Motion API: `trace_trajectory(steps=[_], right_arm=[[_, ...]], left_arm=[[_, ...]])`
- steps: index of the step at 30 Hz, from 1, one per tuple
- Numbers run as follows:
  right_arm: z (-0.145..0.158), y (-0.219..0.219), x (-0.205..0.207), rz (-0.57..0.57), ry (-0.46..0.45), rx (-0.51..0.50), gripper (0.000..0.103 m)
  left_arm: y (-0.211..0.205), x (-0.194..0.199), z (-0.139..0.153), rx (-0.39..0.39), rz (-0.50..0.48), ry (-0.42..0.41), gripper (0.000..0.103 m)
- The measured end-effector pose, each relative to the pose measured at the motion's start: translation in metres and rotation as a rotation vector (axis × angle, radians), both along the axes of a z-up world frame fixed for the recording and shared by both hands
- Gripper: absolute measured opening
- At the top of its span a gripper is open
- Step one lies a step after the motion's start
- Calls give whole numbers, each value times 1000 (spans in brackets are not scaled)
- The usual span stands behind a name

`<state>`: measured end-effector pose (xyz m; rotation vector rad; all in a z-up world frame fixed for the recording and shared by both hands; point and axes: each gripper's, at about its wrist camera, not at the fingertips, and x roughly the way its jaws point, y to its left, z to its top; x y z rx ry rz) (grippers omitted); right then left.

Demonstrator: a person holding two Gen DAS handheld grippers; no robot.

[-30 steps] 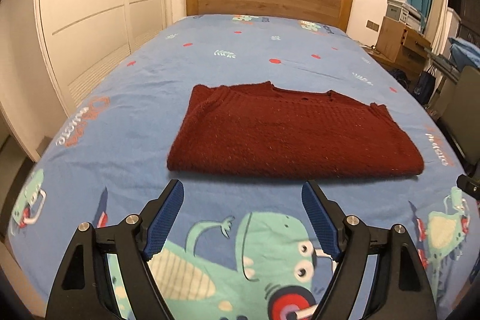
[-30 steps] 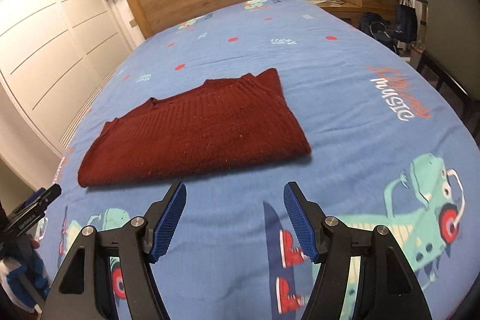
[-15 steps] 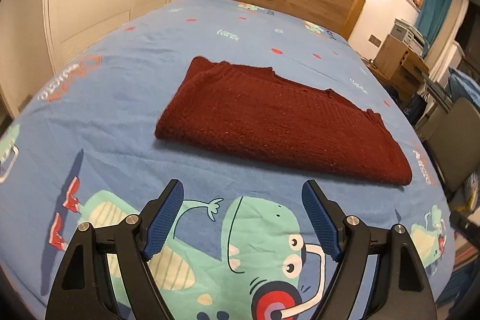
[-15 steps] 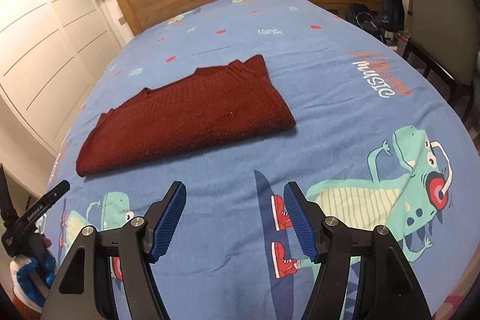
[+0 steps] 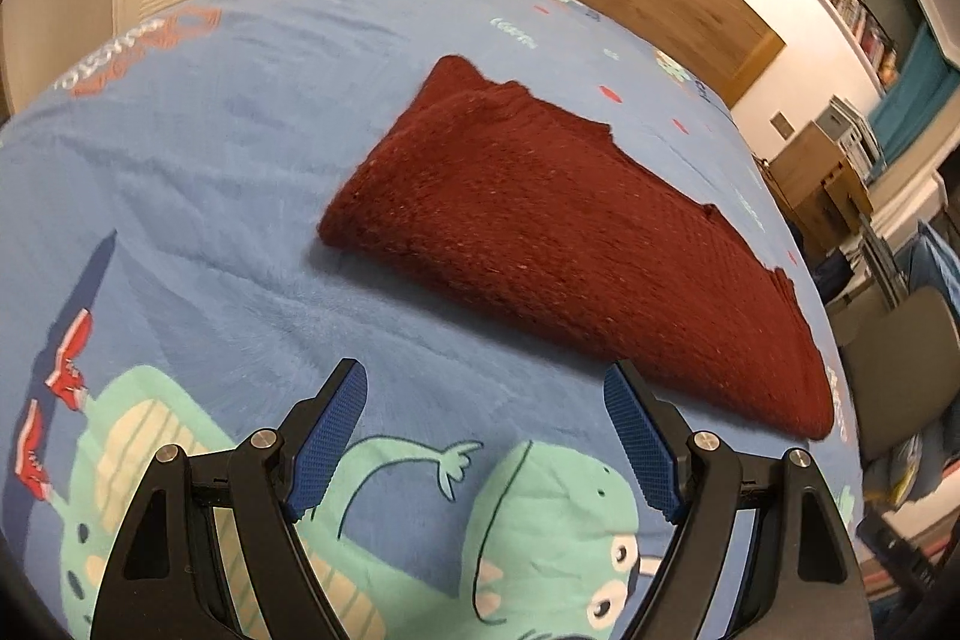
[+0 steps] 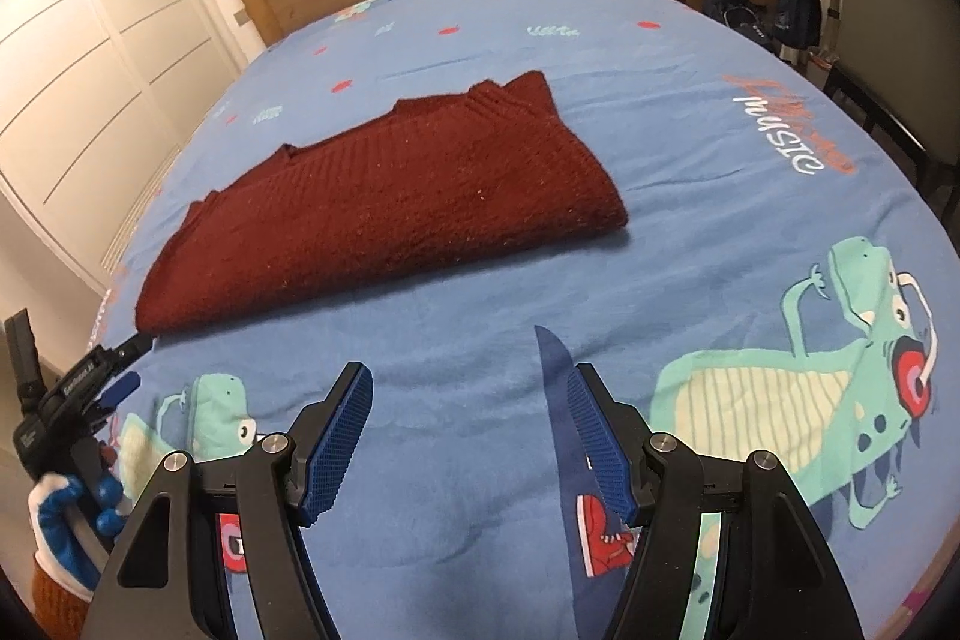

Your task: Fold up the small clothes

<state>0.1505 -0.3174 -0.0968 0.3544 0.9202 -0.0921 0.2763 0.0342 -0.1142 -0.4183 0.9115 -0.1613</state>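
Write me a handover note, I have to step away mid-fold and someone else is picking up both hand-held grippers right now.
Left hand-held gripper: open, empty, near the sweater's left end, not touching.
Right hand-held gripper: open, empty, short of the sweater's near edge.
Dark red knit sweater: lies flat on the blue dinosaur bedspread, already folded into a long strip, neckline along the far edge.
Done: apparently the lengthwise fold.
Left: probably fold the strip end to end into a compact bundle.
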Motion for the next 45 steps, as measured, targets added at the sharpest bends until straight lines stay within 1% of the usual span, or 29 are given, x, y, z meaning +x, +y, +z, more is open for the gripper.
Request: trace_trajectory(steps=[3,8,14,17,19,21,23,25,26,27,31,33,36,40,45], right_arm=[[-7,-2,8,1,4,15,69],[-15,-3,17,8,9,34,69],[-19,-10,20,5,13,34,69],[-19,-17,21,-5,11,37,69],[-18,-20,21,-7,10,34,69],[-17,-23,22,-8,9,30,69],[-15,-25,22,-9,4,32,69],[-13,-26,22,-10,-3,33,69],[-13,-28,22,-10,-5,35,69],[-13,-29,22,-10,-7,37,69],[-14,-35,19,1,-16,58,69],[-15,-36,17,8,-22,64,69],[-15,-39,13,13,-33,79,69],[-16,-47,7,9,-55,107,69],[-24,-61,0,-17,-66,155,69]], left_arm=[[12,8,-11,-65,38,30,78],[34,20,-28,-221,103,53,80],[51,39,-30,-388,150,22,80],[57,56,-32,-453,174,11,79],[62,66,-32,-487,192,16,74],[68,77,-34,-534,206,19,65],[75,84,-39,-572,231,30,59],[80,89,-43,-599,254,39,52],[86,89,-46,-611,268,48,45],[90,90,-47,-620,279,55,40],[106,89,-52,-678,324,77,36],[111,90,-54,-701,343,91,29],[118,89,-56,-712,357,109,21],[120,90,-50,-702,359,111,18],[109,96,-33,-645,361,107,17]])
